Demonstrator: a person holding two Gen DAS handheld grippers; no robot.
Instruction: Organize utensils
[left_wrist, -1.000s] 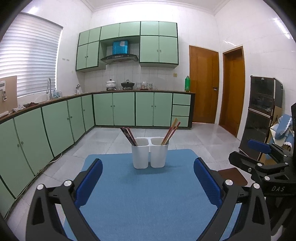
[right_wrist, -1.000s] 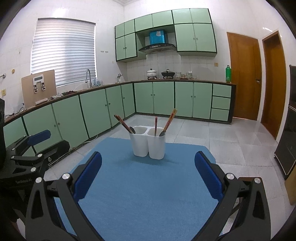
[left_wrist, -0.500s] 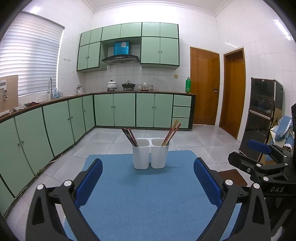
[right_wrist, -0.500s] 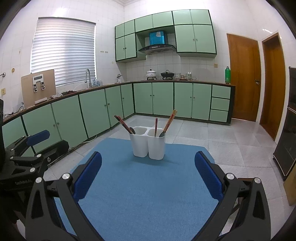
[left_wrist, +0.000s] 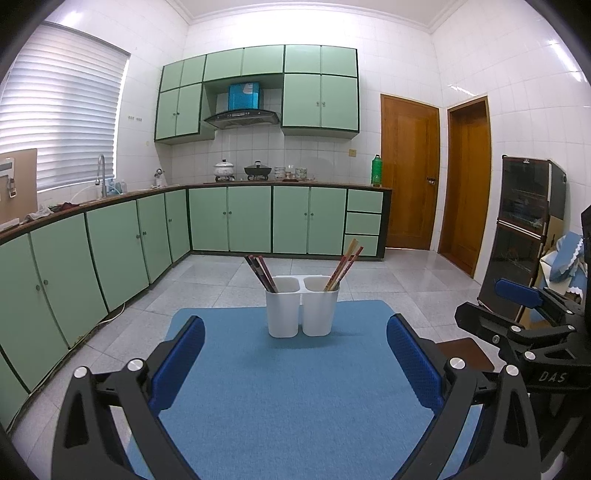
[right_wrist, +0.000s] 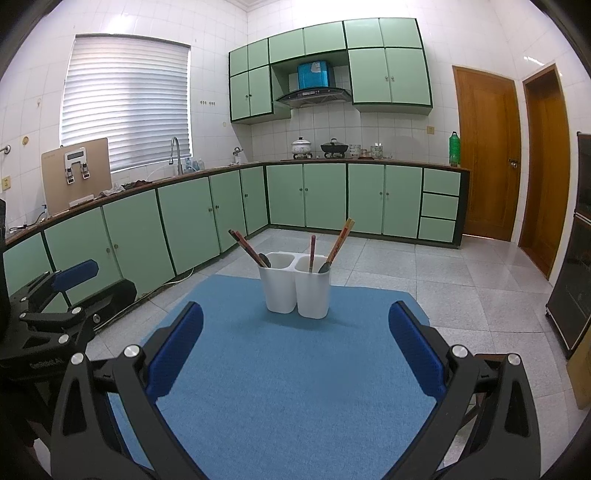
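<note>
- A white two-cup holder (left_wrist: 302, 306) stands upright near the far end of the blue mat (left_wrist: 288, 398), its two cups touching side by side.
- Dark chopsticks (left_wrist: 260, 272) lean left out of the left cup; lighter chopsticks (left_wrist: 344, 266) lean right out of the right cup (from the right wrist view each cup also shows a dark spoon (right_wrist: 264, 259)).
- The left gripper (left_wrist: 295, 365) hangs over the near mat with jaws spread wide, holding nothing.
- The right gripper (right_wrist: 295, 360) is likewise released and empty, well short of the holder.
</note>
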